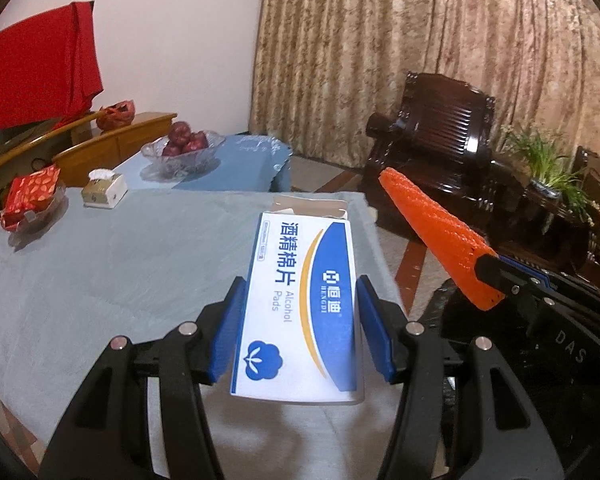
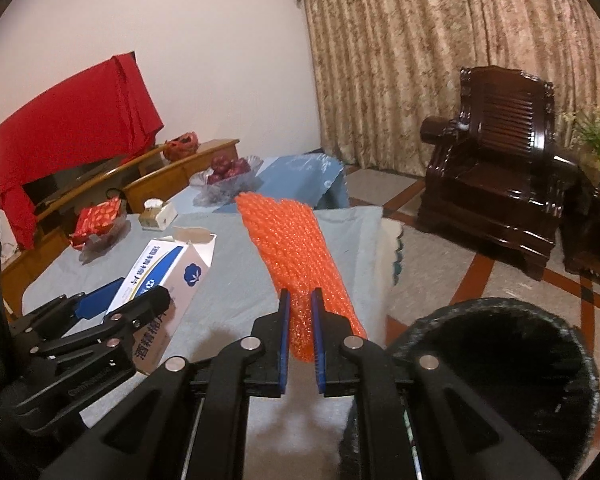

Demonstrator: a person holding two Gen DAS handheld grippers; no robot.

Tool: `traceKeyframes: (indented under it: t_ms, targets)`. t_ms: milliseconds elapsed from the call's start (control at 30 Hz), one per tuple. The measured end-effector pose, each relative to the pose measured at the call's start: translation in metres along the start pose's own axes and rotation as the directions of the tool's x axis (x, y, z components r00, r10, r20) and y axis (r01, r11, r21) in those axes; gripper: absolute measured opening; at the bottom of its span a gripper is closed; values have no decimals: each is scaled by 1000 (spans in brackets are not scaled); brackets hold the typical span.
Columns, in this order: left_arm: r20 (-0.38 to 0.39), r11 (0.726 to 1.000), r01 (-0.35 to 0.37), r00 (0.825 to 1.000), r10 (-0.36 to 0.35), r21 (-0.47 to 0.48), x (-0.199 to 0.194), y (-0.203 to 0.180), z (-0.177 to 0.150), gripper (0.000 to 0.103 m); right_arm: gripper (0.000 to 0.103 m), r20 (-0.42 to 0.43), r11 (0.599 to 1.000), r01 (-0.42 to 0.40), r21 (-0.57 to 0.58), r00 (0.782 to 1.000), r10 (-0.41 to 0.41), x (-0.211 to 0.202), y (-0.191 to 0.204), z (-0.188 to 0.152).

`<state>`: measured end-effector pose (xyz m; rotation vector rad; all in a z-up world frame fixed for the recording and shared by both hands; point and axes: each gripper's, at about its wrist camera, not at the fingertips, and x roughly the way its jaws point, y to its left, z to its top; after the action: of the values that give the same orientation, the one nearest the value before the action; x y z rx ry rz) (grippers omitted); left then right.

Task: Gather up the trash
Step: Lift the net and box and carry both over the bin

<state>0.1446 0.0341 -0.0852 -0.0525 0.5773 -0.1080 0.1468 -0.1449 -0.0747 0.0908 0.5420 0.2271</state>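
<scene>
My left gripper is shut on a white and blue alcohol pads box, its blue pads pressing both long sides and its torn flap end pointing away. The box is lifted above the grey-blue tablecloth. My right gripper is shut on a sheet of orange bubble wrap that stands up and leans forward over the table. In the left wrist view the orange bubble wrap and right gripper appear at the right. The right wrist view shows the box in the left gripper at the left. A black bin sits low at the right.
At the table's far end lie a red packet in a clear dish, a tissue box and a glass bowl of red apples. A dark wooden armchair stands on the tiled floor to the right, by a potted plant.
</scene>
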Motion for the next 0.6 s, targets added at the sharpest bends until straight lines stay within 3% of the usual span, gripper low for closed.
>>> traceKeyframes:
  t_ms: [300,600]
  targets:
    - [38,997,65,997,-67,34,-16,-38,6,54,10,48,998,58,36,997,-59,-41,-33,1]
    - [48,983,156,986,-161,92,-17,-94,8,54,10,72,982,167,89,982,-174,-80,-81,-8]
